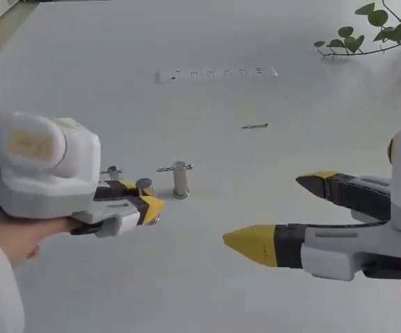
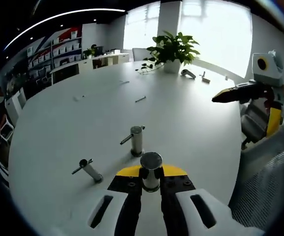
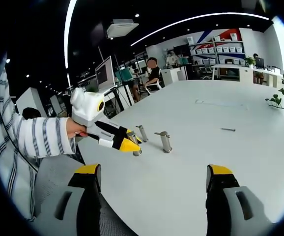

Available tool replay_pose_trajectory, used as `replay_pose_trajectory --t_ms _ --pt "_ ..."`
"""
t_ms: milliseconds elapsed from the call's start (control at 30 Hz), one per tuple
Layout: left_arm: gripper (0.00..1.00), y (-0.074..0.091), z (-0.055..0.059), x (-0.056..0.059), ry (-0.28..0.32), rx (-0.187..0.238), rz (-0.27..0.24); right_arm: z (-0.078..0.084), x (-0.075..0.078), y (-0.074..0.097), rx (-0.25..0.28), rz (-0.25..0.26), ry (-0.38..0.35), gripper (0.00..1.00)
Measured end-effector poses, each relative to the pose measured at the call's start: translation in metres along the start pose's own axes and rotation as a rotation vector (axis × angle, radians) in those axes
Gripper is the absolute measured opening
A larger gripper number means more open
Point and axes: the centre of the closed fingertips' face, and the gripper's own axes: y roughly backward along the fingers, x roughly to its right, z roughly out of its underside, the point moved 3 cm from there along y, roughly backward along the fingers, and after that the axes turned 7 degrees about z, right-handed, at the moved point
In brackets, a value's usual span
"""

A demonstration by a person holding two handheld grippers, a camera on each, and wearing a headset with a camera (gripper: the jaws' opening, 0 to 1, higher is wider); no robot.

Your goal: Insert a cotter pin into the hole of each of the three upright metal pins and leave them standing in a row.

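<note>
Your right gripper [image 1: 264, 209] is closest, its jaws spread wide with nothing between them. Your left gripper [image 1: 142, 196] is clamped on the bare pin [image 2: 151, 162], gripping the shaft just under the cap with the pin upright. 2 other pins already carry cotters. The middle pin [image 1: 180, 179] stands just beyond the left jaws. The far pin [image 1: 112, 170] sits partly behind that gripper and looks tilted in the left gripper view, though that may only be lens distortion. 1 loose cotter [image 1: 254, 126] lies flat on the table [image 1: 311, 90], well apart from the pins, toward the power strip [image 1: 216, 73].

Expect the bare pin to be solid, stiff and smooth, so it could twist in the jaws. On the other 2 the cotter passes just under the cap, so hold lower on the shaft and leave that zone free.

The loose cotter is probably light, thin, springy wire, awkward to pinch off a flat surface. Take it by its looped end with the jaw tips only, and squeeze gently so the legs stay straight.
</note>
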Motion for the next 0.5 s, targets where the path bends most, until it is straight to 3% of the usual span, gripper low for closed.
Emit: replay_pose_trajectory --t_ms 500 --pt "0.10 -0.027 0.009 0.015 -0.013 -0.011 -0.012 0.006 0.000 0.000 -0.017 -0.009 0.006 0.87"
